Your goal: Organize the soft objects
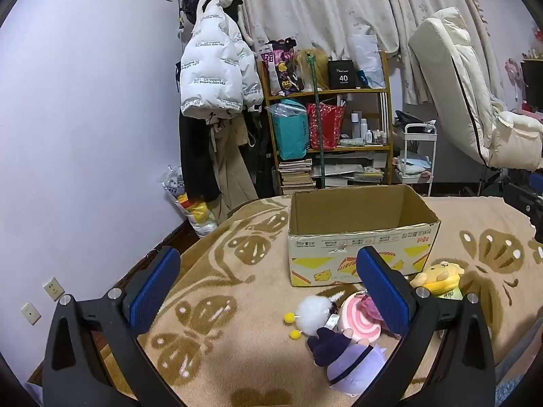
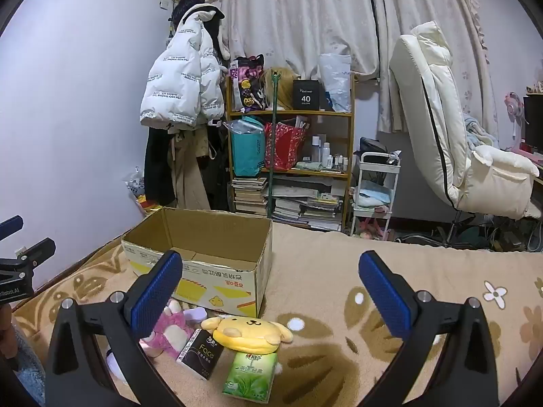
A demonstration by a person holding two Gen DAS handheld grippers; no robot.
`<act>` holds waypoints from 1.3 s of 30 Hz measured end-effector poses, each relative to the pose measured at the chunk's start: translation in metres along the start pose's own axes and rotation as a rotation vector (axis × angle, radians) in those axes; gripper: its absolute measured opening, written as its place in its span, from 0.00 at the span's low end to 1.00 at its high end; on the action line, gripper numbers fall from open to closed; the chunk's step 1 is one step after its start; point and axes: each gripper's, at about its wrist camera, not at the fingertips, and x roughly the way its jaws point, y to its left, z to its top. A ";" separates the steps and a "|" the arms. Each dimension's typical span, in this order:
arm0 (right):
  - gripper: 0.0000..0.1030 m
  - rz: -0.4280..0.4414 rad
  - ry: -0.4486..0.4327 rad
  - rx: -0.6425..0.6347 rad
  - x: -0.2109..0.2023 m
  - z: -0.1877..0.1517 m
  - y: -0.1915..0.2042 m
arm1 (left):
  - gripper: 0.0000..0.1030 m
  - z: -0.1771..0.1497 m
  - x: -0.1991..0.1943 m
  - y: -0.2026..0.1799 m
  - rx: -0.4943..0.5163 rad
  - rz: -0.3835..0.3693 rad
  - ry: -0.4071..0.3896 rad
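Fingers [image 1: 163, 281] of both grippers wide — empty.

The pink plush toy [image 2: 169, 329] is half hidden behind the right gripper's blue finger pad [image 2: 154, 293]. The purple doll [image 1: 349, 363] loses its lower edge behind the left gripper's arm — face unseen (turned away). Box lettering [image 1: 370, 239] — too small to read.

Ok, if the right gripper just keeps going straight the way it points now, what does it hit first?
Probably the blanket just right of the cardboard box. The open right gripper tilts slightly down; the yellow dog plush sits below its line. Depth is uncertain.
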 end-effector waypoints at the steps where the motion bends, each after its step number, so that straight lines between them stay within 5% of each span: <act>1: 1.00 0.000 -0.002 0.002 0.000 0.000 0.000 | 0.99 0.000 0.000 0.000 0.003 0.003 0.002; 39: 1.00 0.000 -0.009 0.001 0.001 -0.001 0.001 | 0.99 0.000 0.000 -0.001 0.017 0.005 0.005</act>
